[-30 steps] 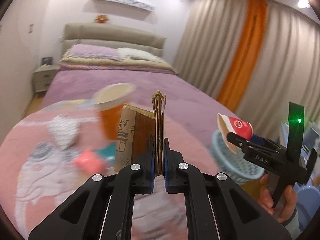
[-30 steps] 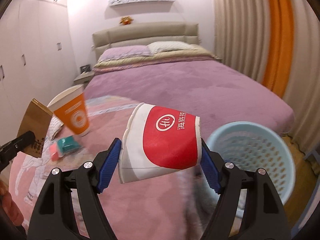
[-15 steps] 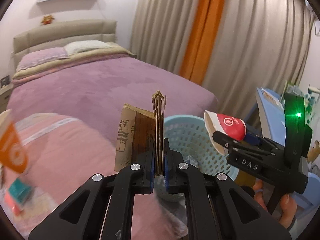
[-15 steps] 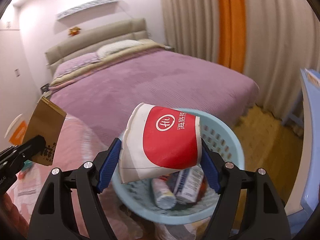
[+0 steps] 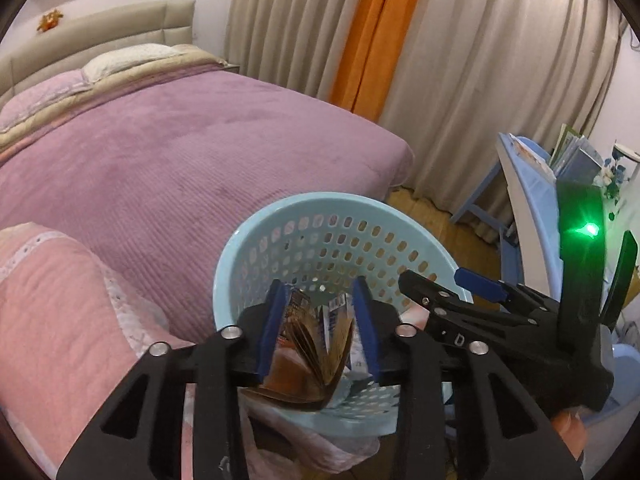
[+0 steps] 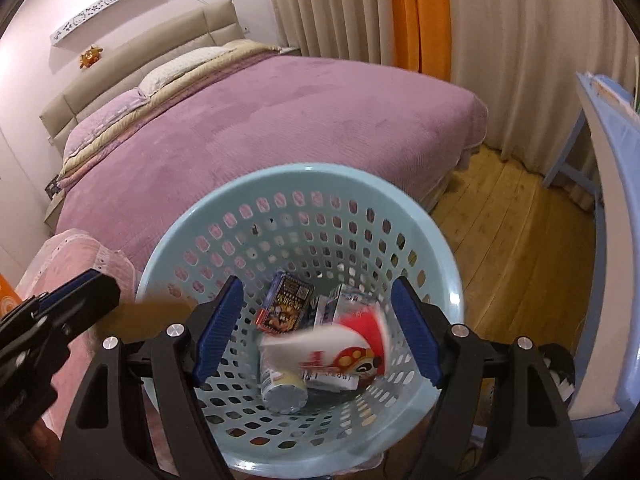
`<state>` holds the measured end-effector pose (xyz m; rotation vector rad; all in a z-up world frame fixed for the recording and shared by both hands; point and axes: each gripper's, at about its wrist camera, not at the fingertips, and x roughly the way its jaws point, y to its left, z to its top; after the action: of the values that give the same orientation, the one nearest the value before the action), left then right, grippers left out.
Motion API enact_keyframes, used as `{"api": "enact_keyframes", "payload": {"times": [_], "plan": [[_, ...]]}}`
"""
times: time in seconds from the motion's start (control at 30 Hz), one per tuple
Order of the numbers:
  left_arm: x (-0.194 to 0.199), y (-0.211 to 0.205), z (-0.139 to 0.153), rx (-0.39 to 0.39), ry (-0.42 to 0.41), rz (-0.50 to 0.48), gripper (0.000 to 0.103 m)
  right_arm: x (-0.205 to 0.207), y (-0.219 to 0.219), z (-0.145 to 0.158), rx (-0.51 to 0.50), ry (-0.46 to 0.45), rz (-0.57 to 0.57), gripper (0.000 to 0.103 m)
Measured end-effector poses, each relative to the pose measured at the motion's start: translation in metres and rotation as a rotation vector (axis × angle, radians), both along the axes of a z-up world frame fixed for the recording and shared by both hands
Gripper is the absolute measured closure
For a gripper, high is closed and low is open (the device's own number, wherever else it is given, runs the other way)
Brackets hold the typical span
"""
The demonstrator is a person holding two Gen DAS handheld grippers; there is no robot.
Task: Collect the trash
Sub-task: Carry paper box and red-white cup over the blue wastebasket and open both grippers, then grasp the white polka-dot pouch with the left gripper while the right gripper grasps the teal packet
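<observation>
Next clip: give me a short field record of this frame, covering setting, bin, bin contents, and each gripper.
setting: bedroom, purple bed, wooden floor
bin: light blue perforated basket beside the bed
bin contents: red-and-white paper cup, dark printed box, a can, other cartons
left gripper: jaws opening over the basket; brown paper bag between them, blurred, pads no longer pressing it
right gripper: open, nothing between the pads, above the basket

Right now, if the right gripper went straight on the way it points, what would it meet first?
Probably the red and white paper cup lying blurred in the blue basket. The right gripper points down into it with nothing between its open jaws. Depth is unclear.
</observation>
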<state>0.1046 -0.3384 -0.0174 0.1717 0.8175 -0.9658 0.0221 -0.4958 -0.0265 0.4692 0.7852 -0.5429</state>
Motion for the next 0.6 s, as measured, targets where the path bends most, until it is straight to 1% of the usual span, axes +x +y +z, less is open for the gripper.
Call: {"api": "enact_keyframes", "payload": {"times": [0.1, 0.2, 0.23, 0.3, 0.4, 0.47, 0.6], "plan": [[-0.003, 0.014, 0.005, -0.016, 0.002, 0.005, 0.065, -0.003, 0.002, -0.003, 0.029, -0.001, 0.005, 0.03], [-0.007, 0.033, 0.013, -0.04, -0.016, 0.026, 0.064, -0.004, 0.009, -0.003, 0.023, -0.01, 0.017, 0.03], [-0.012, 0.033, 0.015, -0.042, -0.021, 0.032, 0.064, -0.004, 0.014, 0.0, 0.012, -0.014, 0.024, 0.03], [-0.015, 0.048, 0.022, -0.054, -0.039, 0.047, 0.064, -0.004, 0.027, 0.009, -0.003, -0.032, 0.045, 0.03], [-0.019, 0.072, 0.035, -0.092, -0.049, 0.077, 0.064, -0.003, 0.045, 0.023, -0.032, -0.06, 0.071, 0.03], [-0.021, 0.089, 0.043, -0.115, -0.06, 0.1, 0.062, -0.002, 0.062, 0.035, -0.062, -0.085, 0.102, 0.03], [-0.029, 0.127, 0.061, -0.149, -0.112, 0.158, 0.057, -0.001, 0.096, 0.055, -0.105, -0.137, 0.179, 0.03]]}}
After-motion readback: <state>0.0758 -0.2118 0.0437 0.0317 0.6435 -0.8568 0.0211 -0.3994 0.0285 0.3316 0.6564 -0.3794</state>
